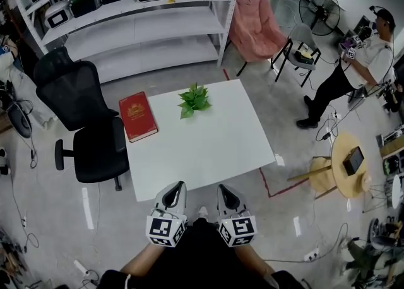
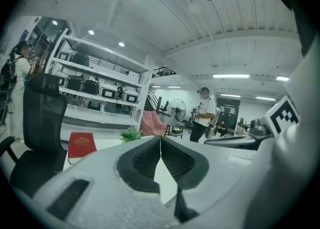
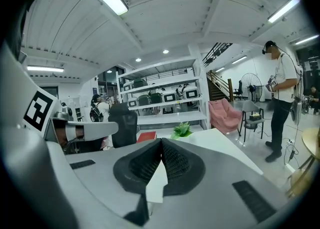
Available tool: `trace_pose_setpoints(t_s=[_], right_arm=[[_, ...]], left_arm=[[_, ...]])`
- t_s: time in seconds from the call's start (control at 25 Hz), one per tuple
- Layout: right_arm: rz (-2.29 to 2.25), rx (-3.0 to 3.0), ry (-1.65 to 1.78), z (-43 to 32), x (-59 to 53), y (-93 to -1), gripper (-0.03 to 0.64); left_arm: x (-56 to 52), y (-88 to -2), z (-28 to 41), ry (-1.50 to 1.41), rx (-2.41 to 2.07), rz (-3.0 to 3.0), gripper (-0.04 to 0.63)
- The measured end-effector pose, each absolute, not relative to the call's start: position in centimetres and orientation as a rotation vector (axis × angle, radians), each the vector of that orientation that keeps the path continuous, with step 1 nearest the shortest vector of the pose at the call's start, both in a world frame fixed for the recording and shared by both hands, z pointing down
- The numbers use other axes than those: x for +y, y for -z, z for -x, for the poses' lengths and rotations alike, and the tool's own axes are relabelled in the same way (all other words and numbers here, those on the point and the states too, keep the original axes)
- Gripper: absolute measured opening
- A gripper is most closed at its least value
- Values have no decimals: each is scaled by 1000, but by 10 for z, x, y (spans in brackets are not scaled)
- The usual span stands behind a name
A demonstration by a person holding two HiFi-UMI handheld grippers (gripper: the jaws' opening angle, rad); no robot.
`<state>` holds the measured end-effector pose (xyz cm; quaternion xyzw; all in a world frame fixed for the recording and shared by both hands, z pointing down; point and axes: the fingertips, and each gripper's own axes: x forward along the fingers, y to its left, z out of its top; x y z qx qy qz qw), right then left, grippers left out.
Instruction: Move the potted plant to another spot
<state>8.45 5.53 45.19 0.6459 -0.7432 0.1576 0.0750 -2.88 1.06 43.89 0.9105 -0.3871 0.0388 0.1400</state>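
Note:
A small green potted plant (image 1: pixel 194 100) stands near the far edge of the white square table (image 1: pixel 208 149). It also shows far off in the left gripper view as the plant (image 2: pixel 131 134) and in the right gripper view as the plant (image 3: pixel 182 130). Both grippers hang side by side at the table's near edge, well short of the plant. My left gripper (image 1: pixel 177 188) is shut with its jaw tips touching and nothing between them. My right gripper (image 1: pixel 225 190) is shut the same way and holds nothing.
A red book (image 1: pixel 137 115) lies on the table's left part. A black office chair (image 1: pixel 82 123) stands against the table's left side. White shelving (image 1: pixel 136 23) with boxes lines the back. A person (image 1: pixel 353 67) stands at the right near a grey chair (image 1: pixel 302 51) and a round wooden table (image 1: pixel 350 165).

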Motion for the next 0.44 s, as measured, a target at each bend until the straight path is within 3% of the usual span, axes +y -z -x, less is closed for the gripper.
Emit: trace_pose_setpoints(t_s=[0.44], right_arm=[[-1935, -2238, -472, -77, 45, -453, 12]], left_arm=[[2, -445, 34, -115, -1108, -2623, 18]])
